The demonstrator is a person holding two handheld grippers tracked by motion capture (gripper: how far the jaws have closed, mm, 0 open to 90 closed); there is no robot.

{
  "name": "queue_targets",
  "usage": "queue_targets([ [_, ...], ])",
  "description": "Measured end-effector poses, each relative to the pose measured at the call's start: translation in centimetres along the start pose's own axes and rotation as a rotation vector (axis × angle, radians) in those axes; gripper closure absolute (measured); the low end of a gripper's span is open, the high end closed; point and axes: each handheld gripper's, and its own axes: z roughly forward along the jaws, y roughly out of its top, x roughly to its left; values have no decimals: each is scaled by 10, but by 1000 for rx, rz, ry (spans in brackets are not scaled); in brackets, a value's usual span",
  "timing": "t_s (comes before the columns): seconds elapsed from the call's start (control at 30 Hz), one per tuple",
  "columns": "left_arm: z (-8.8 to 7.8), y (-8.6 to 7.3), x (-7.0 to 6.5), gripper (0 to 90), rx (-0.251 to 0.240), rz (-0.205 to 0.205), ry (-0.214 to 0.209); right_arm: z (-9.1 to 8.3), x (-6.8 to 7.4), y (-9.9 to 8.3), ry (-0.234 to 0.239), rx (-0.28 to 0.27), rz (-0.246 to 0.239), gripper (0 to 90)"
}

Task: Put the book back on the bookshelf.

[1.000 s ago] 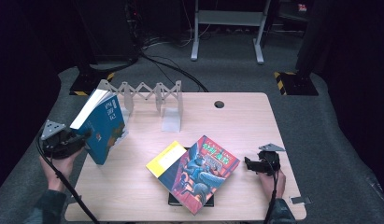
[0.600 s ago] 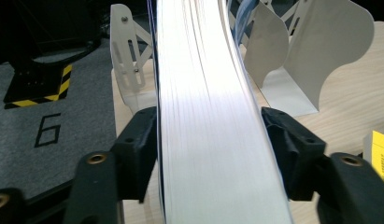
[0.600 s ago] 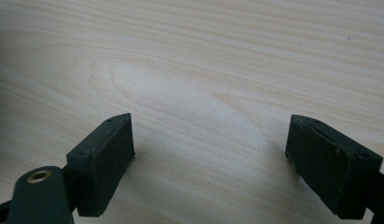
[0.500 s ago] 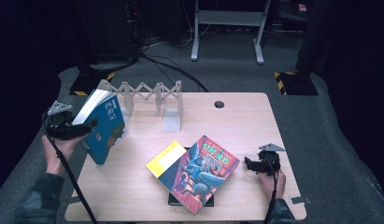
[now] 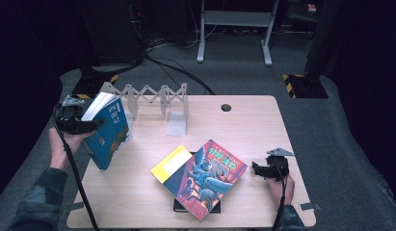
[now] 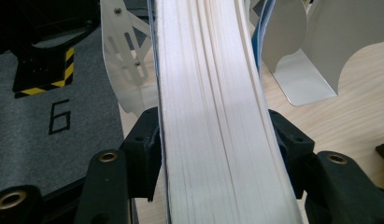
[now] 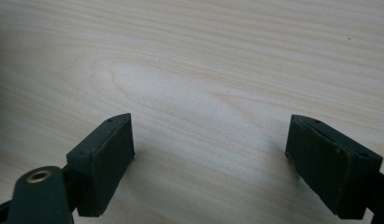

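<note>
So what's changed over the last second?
The left gripper has carried the blue book up and towards the folding book rack; its fingers have just closed in on the page block. The right gripper and the stacked books stayed put.

I'm seeing the blue book's (image 6: 213, 116) page block running off the top and bottom of the left gripper view, hiding its covers. In the high view its cover lettering (image 5: 112, 120) is reading too small — and a dark book (image 5: 178, 208) is lying mostly buried under the colourful one (image 5: 205, 178).
</note>
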Motion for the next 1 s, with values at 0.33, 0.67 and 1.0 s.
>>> queue_targets([
  [0.33,1,4,-4,598,23,34,6,0,0,0,-2,3,-5,146],
  [0.67,0,-1,-2,611,-15,12,23,0,0,0,-2,0,0,147],
  [1.0,-9,8,3,612,-67,-37,30,0,0,0,-4,3,-6,147],
])
